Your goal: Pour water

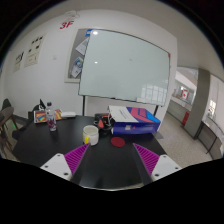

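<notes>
A small yellow cup [91, 134] stands on the dark table [60, 140], just beyond my left finger. A clear bottle with a red label [52, 121] stands farther back to the left. A small red round lid or coaster [118, 143] lies on the table ahead between the fingers. My gripper [112, 160] is open and holds nothing; its magenta pads [78, 157] are spread wide above the table's near part.
A blue and white box [134, 120] sits at the table's far right. A large whiteboard [125, 68] stands behind the table. Small items [40, 112] cluster at the far left, near a chair [10, 122]. A corridor opens to the right.
</notes>
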A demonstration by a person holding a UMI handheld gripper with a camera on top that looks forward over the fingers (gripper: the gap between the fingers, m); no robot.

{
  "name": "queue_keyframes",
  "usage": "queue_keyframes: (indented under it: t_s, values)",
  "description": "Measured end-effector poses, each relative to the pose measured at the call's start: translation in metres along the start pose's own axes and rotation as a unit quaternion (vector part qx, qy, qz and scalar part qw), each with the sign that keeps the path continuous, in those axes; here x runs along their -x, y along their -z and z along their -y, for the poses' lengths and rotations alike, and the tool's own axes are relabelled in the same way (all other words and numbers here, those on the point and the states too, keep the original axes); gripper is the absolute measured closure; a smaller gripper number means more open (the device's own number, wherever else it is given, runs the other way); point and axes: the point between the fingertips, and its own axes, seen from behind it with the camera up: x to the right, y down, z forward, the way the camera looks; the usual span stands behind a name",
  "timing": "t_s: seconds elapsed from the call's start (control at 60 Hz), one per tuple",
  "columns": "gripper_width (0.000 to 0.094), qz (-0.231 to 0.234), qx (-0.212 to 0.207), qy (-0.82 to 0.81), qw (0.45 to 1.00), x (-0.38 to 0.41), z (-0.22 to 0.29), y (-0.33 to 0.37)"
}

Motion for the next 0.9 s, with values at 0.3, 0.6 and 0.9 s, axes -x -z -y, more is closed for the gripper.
queue_keyframes:
  t_s: [0.3, 0.6, 0.9]
  values:
    - [0.0091, 0.016, 0.035, 0.018, 0.999, 0.057, -0.048, -0.012]
    - [0.0093, 0.11, 0.042, 0.003, 0.993, 0.253, -0.076, -0.063]
    - [0.0093, 0.123, -0.007, -0.044, 0.991, 0.39, 0.015, -0.214]
